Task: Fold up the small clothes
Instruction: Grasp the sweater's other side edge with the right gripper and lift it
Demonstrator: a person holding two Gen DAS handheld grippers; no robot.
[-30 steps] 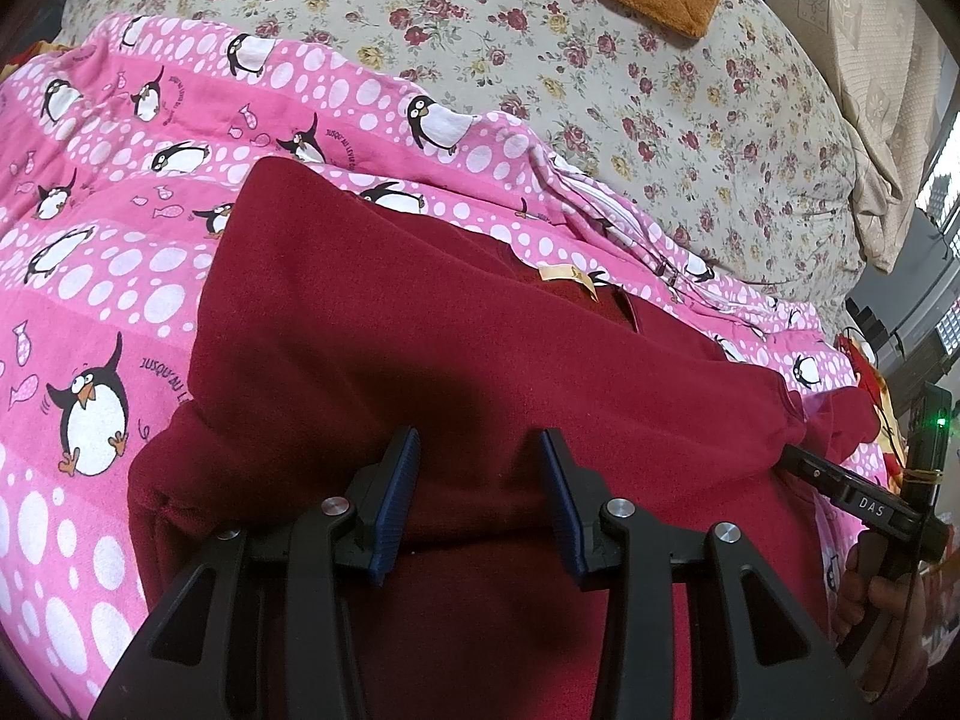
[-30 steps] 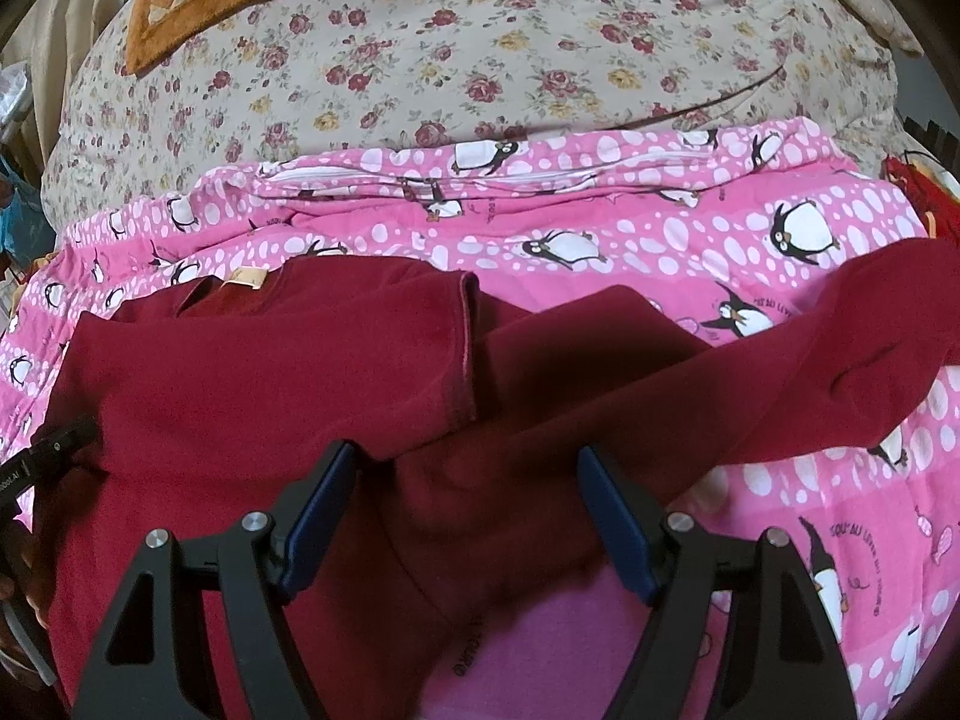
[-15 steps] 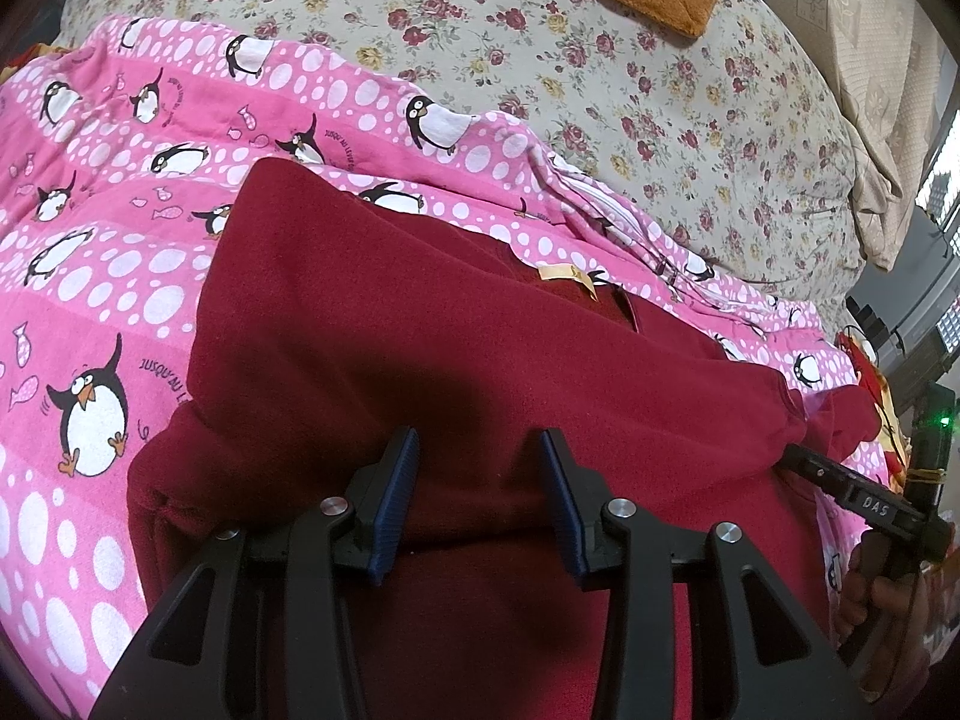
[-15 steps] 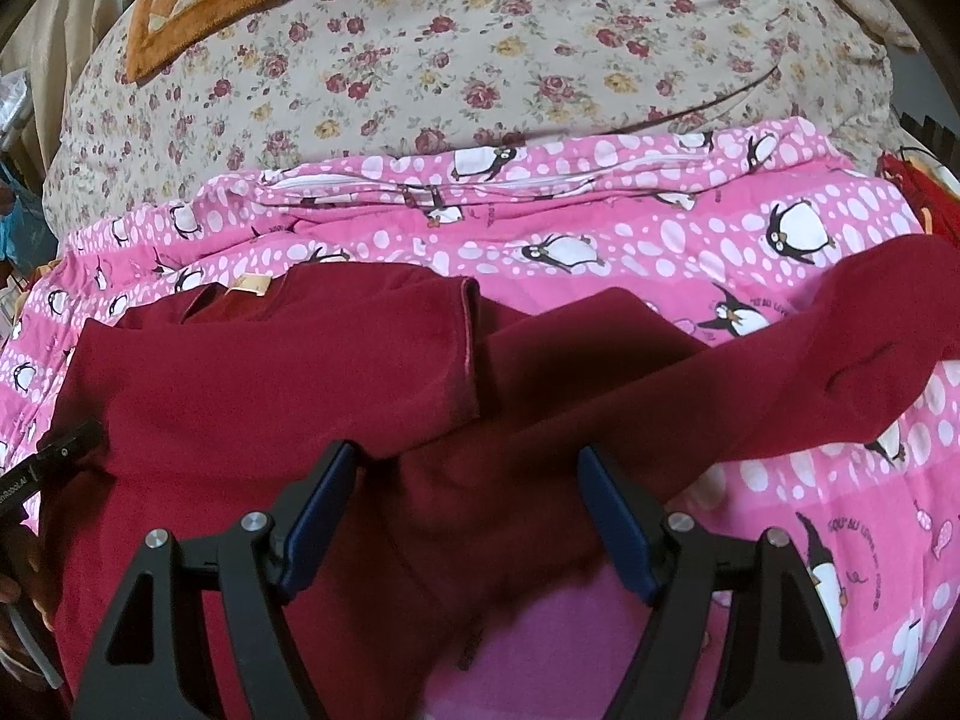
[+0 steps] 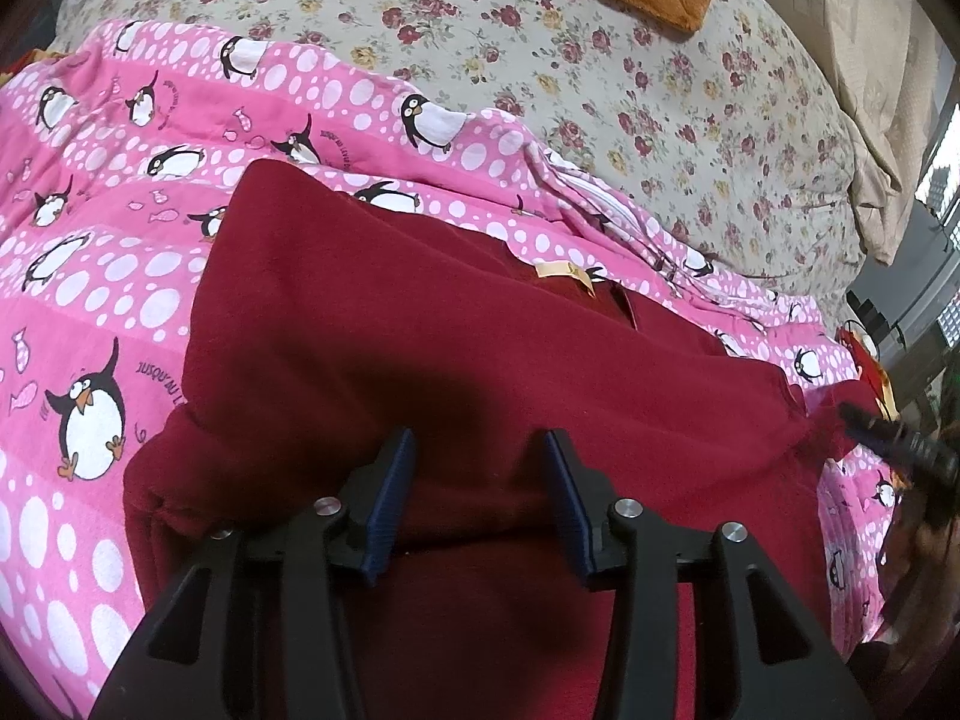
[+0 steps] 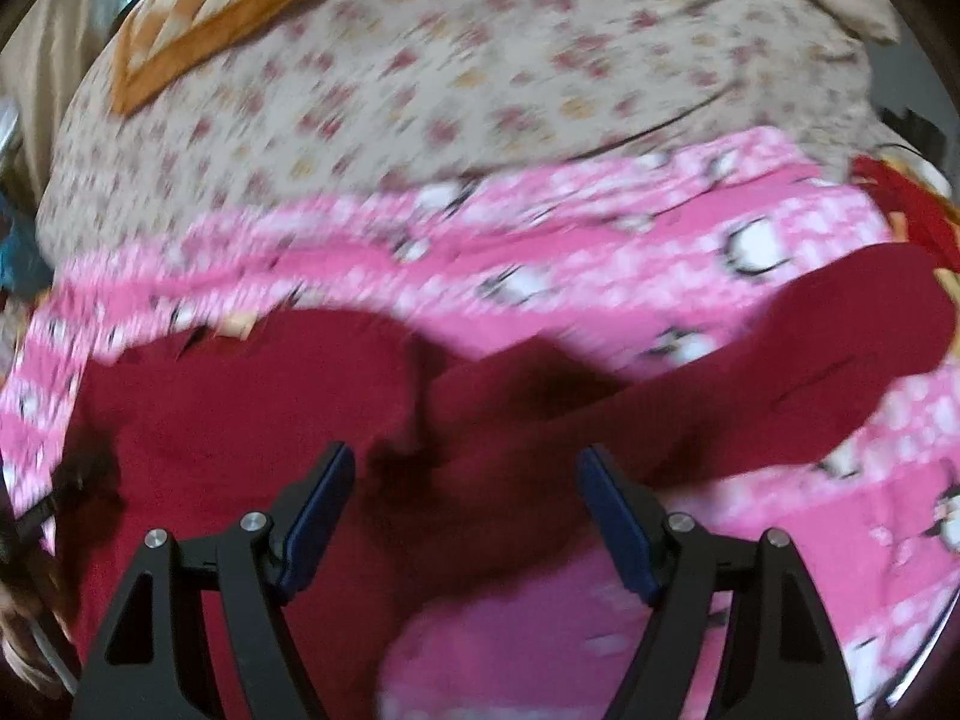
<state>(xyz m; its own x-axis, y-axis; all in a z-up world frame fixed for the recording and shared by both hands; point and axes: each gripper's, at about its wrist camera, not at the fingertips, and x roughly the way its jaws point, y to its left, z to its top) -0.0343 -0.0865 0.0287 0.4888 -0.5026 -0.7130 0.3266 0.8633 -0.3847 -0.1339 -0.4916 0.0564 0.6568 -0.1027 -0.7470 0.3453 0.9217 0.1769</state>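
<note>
Since the earlier frame the right gripper (image 6: 465, 516) had swung away from the cloth, its view smeared by the motion, while the left gripper (image 5: 477, 489) stayed put with its fingers easing apart. The right fingers (image 6: 318, 504) stood wide and released, with nothing between them. The left fingers (image 5: 393, 492) were opening; a ridge of the fold's edge sat in the gap between them, but the pads did not appear to press on it, so I judged that grasp let go.

The dark red garment (image 5: 480, 348) lay on the pink penguin blanket (image 5: 90, 300) spread over the bed, with the floral quilt (image 5: 600, 90) beyond it toward 12 o'clock. In the left view one side panel was already doubled over the body, and a small tan label (image 5: 561, 270) marked the neckline at about 1 o'clock of the fingers. In the right view a long sleeve (image 6: 810, 360) trailed out toward 2 o'clock, not yet folded in.

The fabric looked like thick, soft fleece: light, limp, not slippery, not fragile, and likely to hold a crease loosely and spring open a little. The sleeve seemed the next part to take, pinched near its cuff end and carried across toward 9 o'clock; a shallow pinch on a single layer should do.
</note>
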